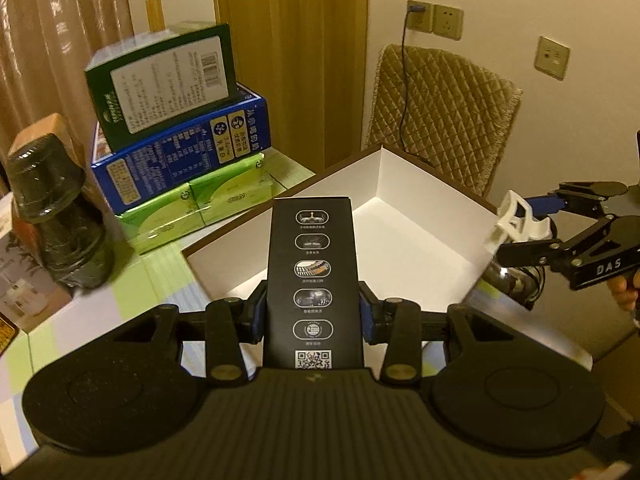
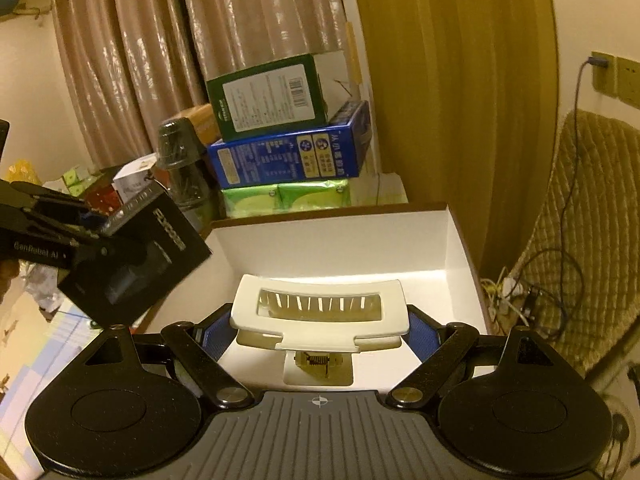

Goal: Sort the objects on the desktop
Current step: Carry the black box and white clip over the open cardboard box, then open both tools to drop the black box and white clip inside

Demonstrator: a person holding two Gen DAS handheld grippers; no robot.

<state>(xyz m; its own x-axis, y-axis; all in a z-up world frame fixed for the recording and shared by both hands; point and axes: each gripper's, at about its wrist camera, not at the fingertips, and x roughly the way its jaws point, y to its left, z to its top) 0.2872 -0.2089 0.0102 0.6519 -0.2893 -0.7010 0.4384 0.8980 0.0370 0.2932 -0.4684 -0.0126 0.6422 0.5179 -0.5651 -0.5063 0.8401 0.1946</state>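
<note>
My left gripper (image 1: pixel 312 312) is shut on a tall black product box (image 1: pixel 312 280) with white icons and a QR code, held above the near edge of an open white cardboard box (image 1: pixel 400 236). My right gripper (image 2: pixel 320 336) is shut on a white plastic slotted holder (image 2: pixel 320 312), held over the same white box (image 2: pixel 340 248). The right gripper with the holder (image 1: pixel 516 220) shows at the right of the left wrist view. The left gripper with the black box (image 2: pixel 140 256) shows at the left of the right wrist view.
A stack of boxes, green (image 1: pixel 168 84) on blue (image 1: pixel 180 152) on light green packs (image 1: pixel 192 204), stands behind the white box. A dark wrapped jar (image 1: pixel 52 208) stands left. A quilted chair back (image 1: pixel 440 116) and wall sockets (image 1: pixel 448 22) are at the right.
</note>
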